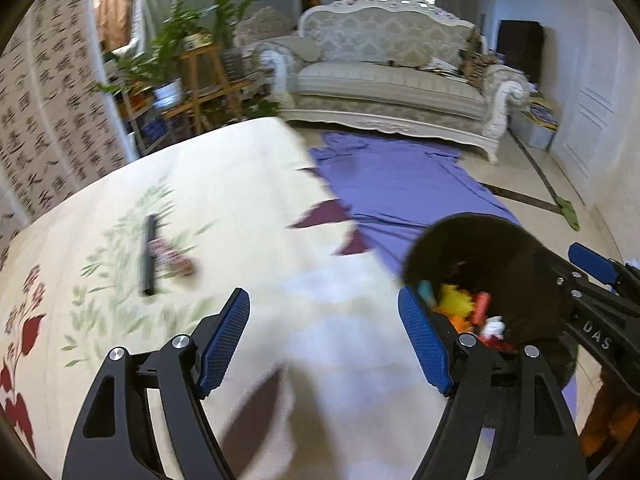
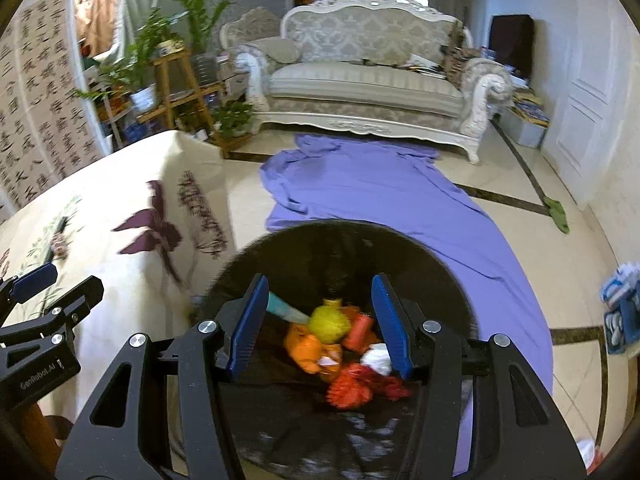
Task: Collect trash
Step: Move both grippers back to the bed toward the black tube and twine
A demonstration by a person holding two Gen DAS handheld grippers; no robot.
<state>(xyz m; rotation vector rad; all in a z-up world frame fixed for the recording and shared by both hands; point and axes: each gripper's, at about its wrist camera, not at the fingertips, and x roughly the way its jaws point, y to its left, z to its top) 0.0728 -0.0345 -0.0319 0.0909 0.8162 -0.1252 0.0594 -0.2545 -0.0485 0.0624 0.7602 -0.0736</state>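
My right gripper [image 2: 320, 324] hangs wide open and empty over the round black bin [image 2: 448, 280], where crumpled orange, yellow and red trash [image 2: 332, 344] lies — blurred. My left gripper [image 1: 324, 340], likewise spread and empty, hovers over the floral-clothed bench [image 1: 120, 208]; only its view clearly shows the slim black stick [image 1: 149, 256].

Ornate white sofa [image 2: 368, 76] at back, purple cloth [image 2: 384, 208] on tile floor [image 2: 516, 224], plants [image 2: 160, 52] left.
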